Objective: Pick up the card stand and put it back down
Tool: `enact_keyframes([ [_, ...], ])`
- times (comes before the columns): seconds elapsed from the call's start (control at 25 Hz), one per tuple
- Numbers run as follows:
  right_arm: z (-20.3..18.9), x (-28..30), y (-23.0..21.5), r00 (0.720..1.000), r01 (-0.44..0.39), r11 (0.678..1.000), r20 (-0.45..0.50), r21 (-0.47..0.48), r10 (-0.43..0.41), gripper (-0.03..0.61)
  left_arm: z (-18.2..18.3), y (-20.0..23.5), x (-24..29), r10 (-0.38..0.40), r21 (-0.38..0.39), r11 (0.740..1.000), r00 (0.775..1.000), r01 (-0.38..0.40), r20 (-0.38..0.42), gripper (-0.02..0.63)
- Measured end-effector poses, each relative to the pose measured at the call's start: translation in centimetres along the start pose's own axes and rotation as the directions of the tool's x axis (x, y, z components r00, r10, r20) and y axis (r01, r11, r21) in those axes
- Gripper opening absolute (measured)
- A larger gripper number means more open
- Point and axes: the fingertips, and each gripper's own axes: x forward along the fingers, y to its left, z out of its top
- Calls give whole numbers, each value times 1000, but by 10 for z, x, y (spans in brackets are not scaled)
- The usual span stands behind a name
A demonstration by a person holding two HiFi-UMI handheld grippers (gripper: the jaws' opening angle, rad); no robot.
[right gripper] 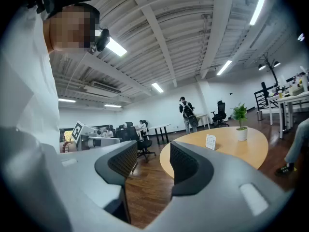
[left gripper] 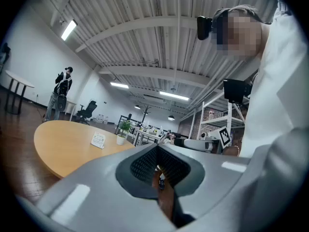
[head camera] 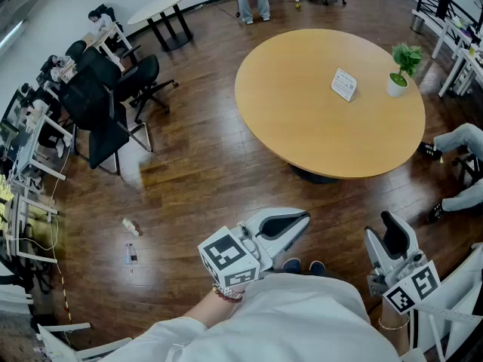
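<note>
Pretty sure the card stand (head camera: 344,84), set near the table's (head camera: 302,127) far-right edge, is light, stiff and easily tipped, so it's best pinched at its top. The right gripper (head camera: 394,228) is held wide and empty, the left gripper (head camera: 302,219) closed up.

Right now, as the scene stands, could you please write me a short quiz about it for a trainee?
1. True or false: the card stand is held in the left gripper.
2. What stands near the card stand on the round table? A) a potted plant B) a mug C) a laptop
3. Fill in: the right gripper's jaws are ___, with nothing between them.
Key: 1 false; 2 A; 3 apart.
</note>
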Motion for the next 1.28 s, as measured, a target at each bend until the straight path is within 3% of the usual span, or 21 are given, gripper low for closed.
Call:
enact_keyframes([
  [0.28,-2,42,-12,1000,-23,1000,-10,-5,23,190,-2,57,-14,86,-39,995,996,-87,-15,-3],
  [0.36,1,50,-40,1000,7,1000,0,5,-7,172,-6,68,-3,83,-23,996,996,-83,-19,-3],
  [0.52,-9,80,-93,998,65,996,16,65,-66,206,-17,103,25,111,-52,992,992,-114,-54,-3],
  [0.72,13,123,-167,997,70,990,28,123,-74,190,8,135,87,99,-43,994,994,-102,-52,-3],
  [0.96,44,197,-258,1000,21,996,7,86,-22,190,42,210,159,131,-19,991,990,-132,-46,-3],
  [1.28,34,265,-356,999,-8,989,-34,145,13,190,54,279,227,195,-41,979,977,-199,-86,-3],
])
